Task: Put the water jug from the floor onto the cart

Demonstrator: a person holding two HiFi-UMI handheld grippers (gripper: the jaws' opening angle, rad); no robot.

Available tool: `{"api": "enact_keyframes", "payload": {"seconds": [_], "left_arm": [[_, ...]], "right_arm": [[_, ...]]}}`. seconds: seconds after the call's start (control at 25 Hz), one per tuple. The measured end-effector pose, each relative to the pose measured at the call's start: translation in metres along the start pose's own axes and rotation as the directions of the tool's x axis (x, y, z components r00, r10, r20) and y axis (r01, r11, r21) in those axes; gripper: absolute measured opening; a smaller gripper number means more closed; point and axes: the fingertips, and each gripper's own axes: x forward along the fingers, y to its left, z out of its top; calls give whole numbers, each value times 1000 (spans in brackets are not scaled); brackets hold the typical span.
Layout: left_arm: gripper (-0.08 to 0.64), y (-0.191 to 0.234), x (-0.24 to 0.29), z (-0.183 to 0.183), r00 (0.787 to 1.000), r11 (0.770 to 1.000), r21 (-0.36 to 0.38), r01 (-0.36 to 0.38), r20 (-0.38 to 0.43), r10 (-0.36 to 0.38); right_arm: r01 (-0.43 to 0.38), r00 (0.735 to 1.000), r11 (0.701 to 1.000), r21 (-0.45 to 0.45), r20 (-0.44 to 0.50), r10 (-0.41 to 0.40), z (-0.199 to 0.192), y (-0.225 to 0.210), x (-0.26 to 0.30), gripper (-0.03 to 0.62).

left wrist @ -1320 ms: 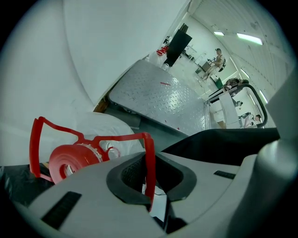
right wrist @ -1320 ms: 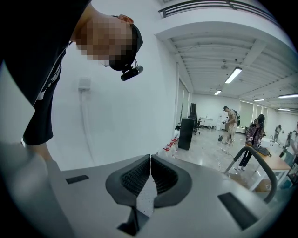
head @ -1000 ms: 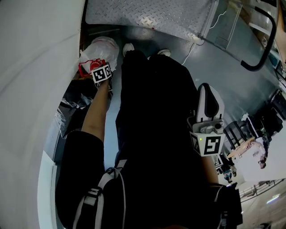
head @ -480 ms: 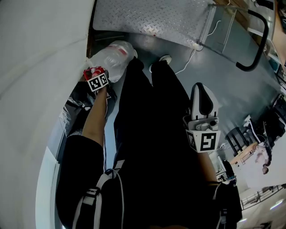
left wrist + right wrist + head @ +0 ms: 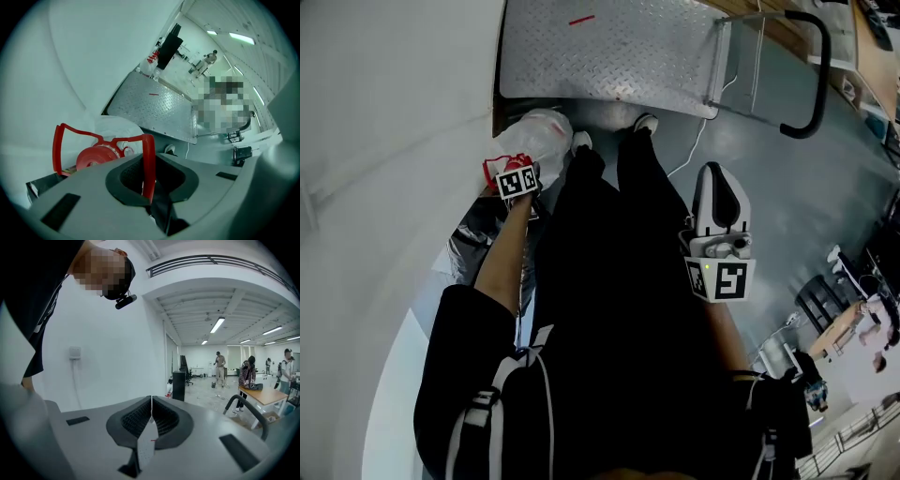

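The water jug [image 5: 536, 134] is clear plastic with a red cap [image 5: 93, 158] and a thin red carrying handle [image 5: 148, 159]. It hangs off the floor beside my left leg, just in front of the cart's near edge. My left gripper [image 5: 508, 167] points steeply down and is shut on that red handle [image 5: 501, 165], which passes through its jaws [image 5: 149, 180]. The cart is a low diamond-plate platform [image 5: 609, 47] with a black push handle [image 5: 811, 80]. My right gripper [image 5: 716, 173] is held out level at my right side, shut with nothing in it [image 5: 151, 414].
A curved white wall [image 5: 384, 141] fills the left. Dark crumpled plastic [image 5: 473, 234] lies on the floor under my left arm. My shoes [image 5: 645, 122] stand by the cart's edge and a white cable [image 5: 694, 141] trails there. People and a table [image 5: 262, 394] are far off.
The left gripper has come up with the jug hanging from it. The right gripper has risen too. More of the cart's platform now shows at the top of the head view.
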Motion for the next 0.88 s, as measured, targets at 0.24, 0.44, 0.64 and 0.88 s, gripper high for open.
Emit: {"api": "enact_keyframes", "payload": {"seconds": [0.24, 0.44, 0.64, 0.88], "left_arm": [[54, -5, -13, 33, 998, 998, 34, -58, 12, 58], [54, -20, -33, 44, 995, 993, 48, -104, 14, 103], [58, -62, -42, 69, 991, 989, 84, -125, 60, 120], [60, -103, -42, 108, 980, 981, 94, -167, 123, 155]], "right_arm": [[-23, 998, 999, 43, 60, 20, 1, -32, 10, 18], [-76, 995, 994, 77, 75, 70, 2, -53, 21, 19], [-110, 988, 989, 97, 116, 98, 19, -86, 33, 20], [-201, 973, 972, 121, 140, 184, 22, -111, 48, 18]]}}
